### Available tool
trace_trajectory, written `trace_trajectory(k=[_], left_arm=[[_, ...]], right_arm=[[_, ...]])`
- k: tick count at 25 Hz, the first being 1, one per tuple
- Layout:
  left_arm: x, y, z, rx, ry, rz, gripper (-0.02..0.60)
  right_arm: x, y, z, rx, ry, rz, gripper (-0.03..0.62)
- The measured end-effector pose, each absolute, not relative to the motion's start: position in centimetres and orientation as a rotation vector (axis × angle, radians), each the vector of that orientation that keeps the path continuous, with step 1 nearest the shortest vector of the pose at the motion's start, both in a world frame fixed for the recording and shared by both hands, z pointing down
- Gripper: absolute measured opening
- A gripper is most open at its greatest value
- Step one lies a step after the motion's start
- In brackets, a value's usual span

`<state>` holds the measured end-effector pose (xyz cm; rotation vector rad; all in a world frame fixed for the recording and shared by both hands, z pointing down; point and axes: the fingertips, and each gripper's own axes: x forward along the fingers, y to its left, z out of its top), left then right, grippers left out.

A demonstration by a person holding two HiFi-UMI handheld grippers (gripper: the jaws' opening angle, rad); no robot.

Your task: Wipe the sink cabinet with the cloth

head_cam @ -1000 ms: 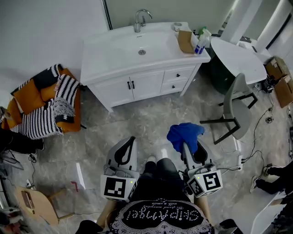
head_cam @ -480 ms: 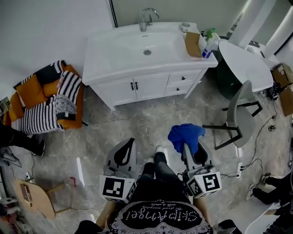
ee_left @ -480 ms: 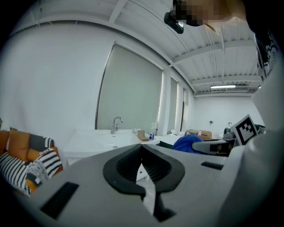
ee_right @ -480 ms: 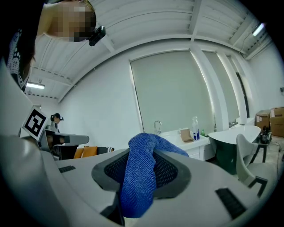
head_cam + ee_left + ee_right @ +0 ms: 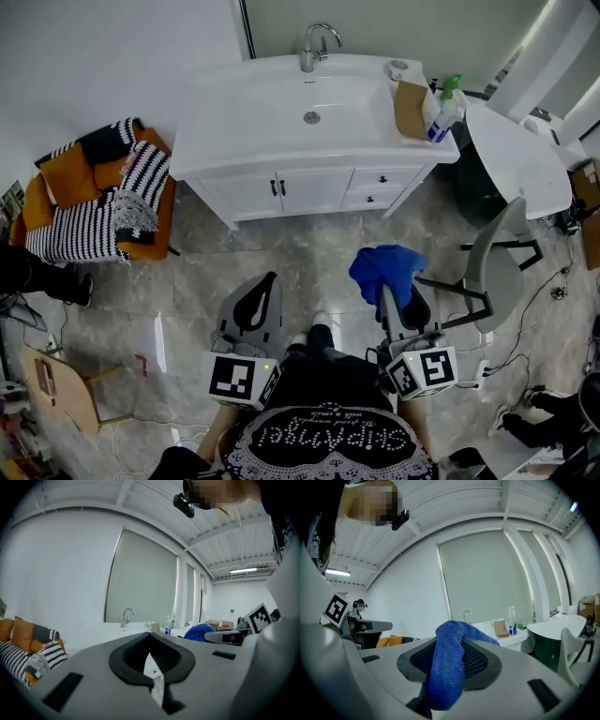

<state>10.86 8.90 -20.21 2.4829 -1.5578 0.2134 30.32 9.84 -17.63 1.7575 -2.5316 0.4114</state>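
Holding a blue cloth (image 5: 449, 663): right hand-held gripper (image 5: 388, 292), grey moulded shell, black mesh-textured pads (image 5: 480, 660) pinched on the fabric; the cloth is a coarse knit, bunched, humped over the jaw tips and hanging down between them

Left hand-held gripper (image 5: 151, 639): same grey shell, jaws brought together at the tips with nothing between them, an eye-shaped hollow behind lined in black ribbing

Sink cabinet (image 5: 309, 187): well ahead of both hand-held grippers, across a grey veined stone-look floor (image 5: 281, 253); white, boxy, two doors with dark handles, two small drawers on the side nearer the right hand-held gripper, slanted legs

Counter (image 5: 234, 122): smooth white top with a moulded rectangular basin, round metal drain (image 5: 312, 117), curved chrome faucet (image 5: 316, 42) at the far edge

On the counter end ahead of the right hand-held gripper: brown cardboard box (image 5: 411, 110); just beside it a pale spray bottle (image 5: 448, 108) with green head

Ahead and to the left of the left hand-held gripper: orange armchair (image 5: 56, 192) piled with black-and-white striped cushions (image 5: 141, 183)

Beside the right hand-held gripper, on its outer side: grey shell chair (image 5: 497, 267) on dark legs
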Motion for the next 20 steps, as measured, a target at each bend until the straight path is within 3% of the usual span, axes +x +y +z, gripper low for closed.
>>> trace_trajectory(k=[20], left_arm=[[7.8, 8.2, -19.2, 2.217, -1.880, 0.179, 0.005]], right_arm=[[26.2, 3.6, -18.1, 1.329, -2.766, 0.384, 0.143]])
